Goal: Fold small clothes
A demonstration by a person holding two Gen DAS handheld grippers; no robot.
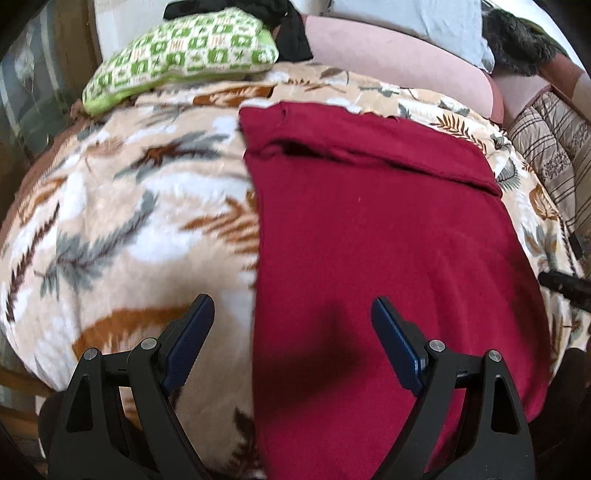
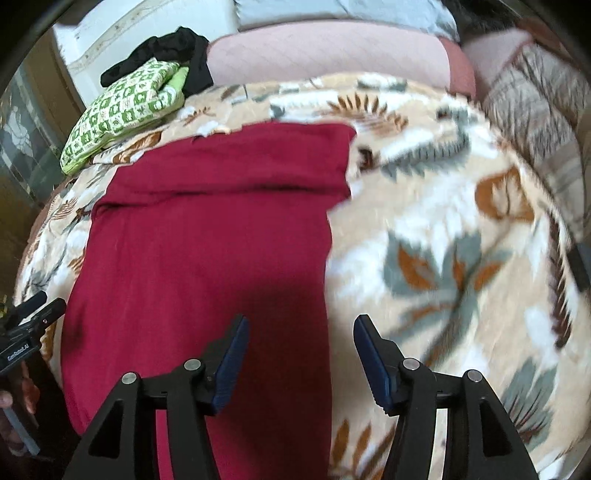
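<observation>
A dark red garment (image 1: 380, 236) lies flat on a leaf-patterned blanket (image 1: 122, 206), its far end folded back over itself. My left gripper (image 1: 291, 310) is open and empty, hovering over the garment's near left edge. In the right wrist view the same red garment (image 2: 207, 240) lies on the blanket (image 2: 461, 240), and my right gripper (image 2: 299, 328) is open and empty, above the garment's near right edge. The left gripper's body (image 2: 26, 332) shows at the left edge of the right wrist view; the right gripper's tip (image 1: 565, 286) shows at the right edge of the left wrist view.
A green-and-white patterned pillow (image 1: 184, 51) and black clothing (image 1: 291, 33) lie at the far left of the bed. A pink cushion (image 1: 399, 62) and a striped quilt (image 1: 554, 147) lie behind and to the right.
</observation>
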